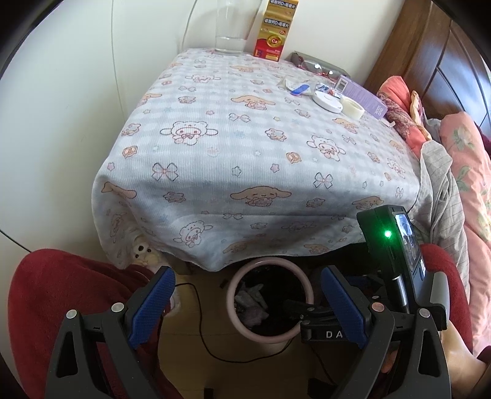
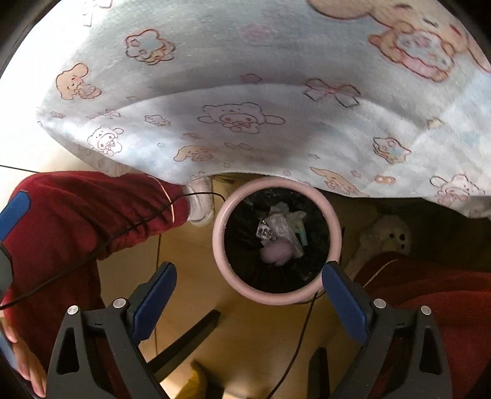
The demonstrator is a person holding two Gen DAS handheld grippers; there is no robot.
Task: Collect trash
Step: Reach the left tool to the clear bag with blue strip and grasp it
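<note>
A pink-rimmed bin (image 2: 276,181) with a black liner stands on the floor under the table's front edge. Crumpled paper and wrappers (image 2: 284,225) lie inside it, with a blurred pink lump (image 2: 275,253) over them. My right gripper (image 2: 249,270) hangs over the bin's near rim, pointing down, open, with nothing between its blue pads (image 2: 343,304). My left gripper (image 1: 248,276) is also open and empty above the same bin (image 1: 270,264). Small wrappers and scraps (image 1: 296,86) lie at the far right of the cartoon-print tablecloth (image 1: 245,147).
On the table are a drinking glass (image 1: 230,27), a yellow-red box (image 1: 276,30), spectacles (image 1: 313,66), a white disc (image 1: 328,101), a tape roll (image 1: 351,108) and a purple box (image 1: 363,95). Bedding (image 1: 460,172) lies to the right. Red-trousered legs (image 2: 92,221), a cable (image 2: 129,228) and slippers flank the bin.
</note>
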